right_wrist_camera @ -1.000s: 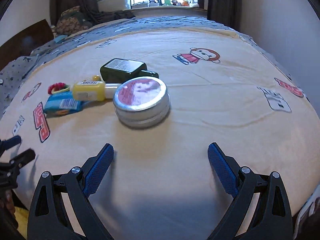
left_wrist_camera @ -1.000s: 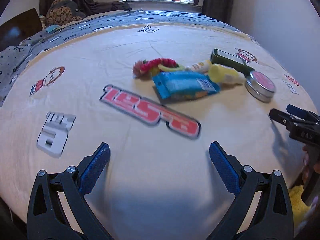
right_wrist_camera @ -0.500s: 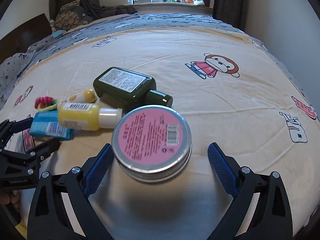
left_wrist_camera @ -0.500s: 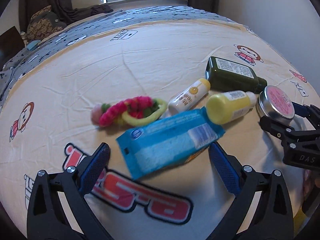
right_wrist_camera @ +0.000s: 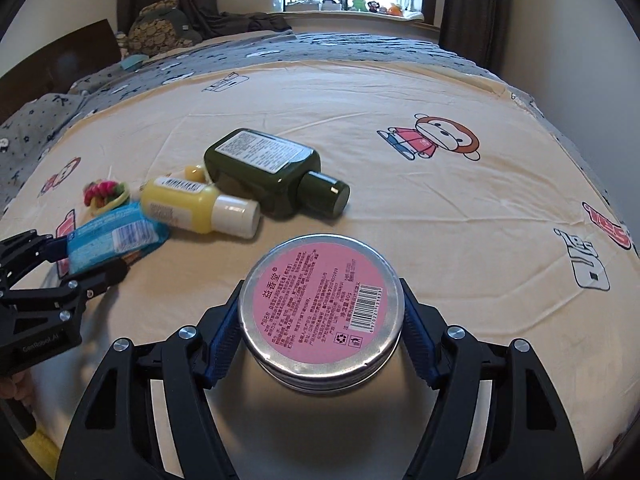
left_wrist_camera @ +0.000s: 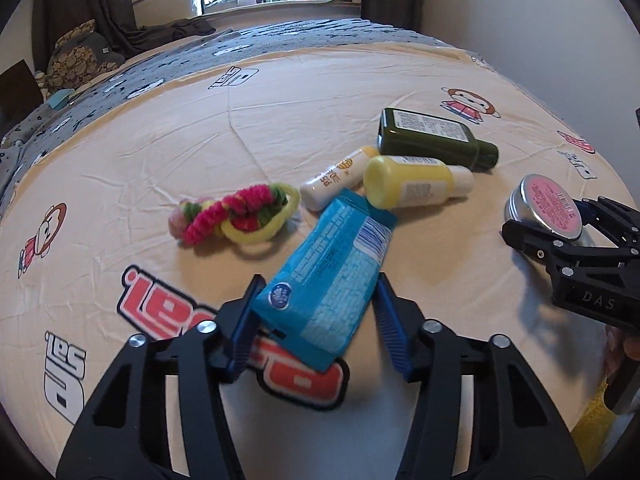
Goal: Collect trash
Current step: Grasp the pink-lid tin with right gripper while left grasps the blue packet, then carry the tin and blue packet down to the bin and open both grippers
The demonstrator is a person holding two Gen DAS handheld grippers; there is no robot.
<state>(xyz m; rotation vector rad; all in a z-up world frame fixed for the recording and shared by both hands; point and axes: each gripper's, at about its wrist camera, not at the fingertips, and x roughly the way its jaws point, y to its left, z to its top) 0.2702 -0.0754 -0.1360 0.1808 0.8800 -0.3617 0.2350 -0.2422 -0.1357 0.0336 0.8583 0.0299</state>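
My left gripper is shut on the near end of a blue snack packet, which looks slightly lifted off the sheet. My right gripper is shut on a round silver tin with a pink label; the tin also shows in the left wrist view. A yellow bottle, a small white tube and a dark green bottle lie together on the bed. The packet also shows in the right wrist view, held by the left gripper.
A pink, green and yellow fuzzy ring toy lies left of the packet. The cream printed bedsheet covers the bed; a grey blanket lies at its far end. A wall runs along the right side.
Both grippers moved forward and closed: the left onto the blue packet, the right onto the pink-labelled tin. The packet has turned to point away from me.
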